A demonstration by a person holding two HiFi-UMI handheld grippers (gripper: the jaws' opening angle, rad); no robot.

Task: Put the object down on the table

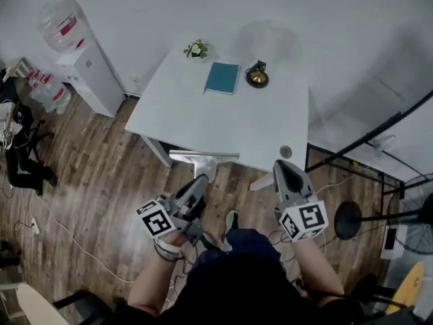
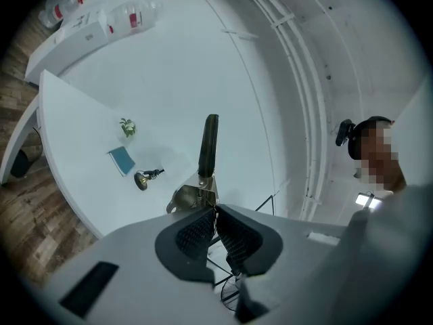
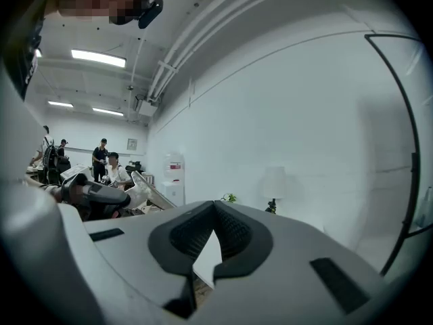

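My left gripper [image 2: 215,213] is shut on a metal tool [image 2: 193,195] with a spring and a long black handle [image 2: 208,144] that points away from the jaws. In the head view the left gripper [image 1: 200,183] hangs over the wood floor, short of the white table [image 1: 223,124]. My right gripper [image 1: 280,167] is near the table's front right corner. Its pads meet at the tips with nothing between them [image 3: 215,207]. On the table's far end are a teal book [image 1: 222,78], a small potted plant [image 1: 196,49] and a brass bell-like piece [image 1: 257,77].
A water dispenser [image 1: 81,59] stands left of the table. A black stand with a round base [image 1: 348,219] and a slanting pole [image 1: 379,131] are at the right. Cables run over the floor. Several people [image 3: 108,164] are far off in the room.
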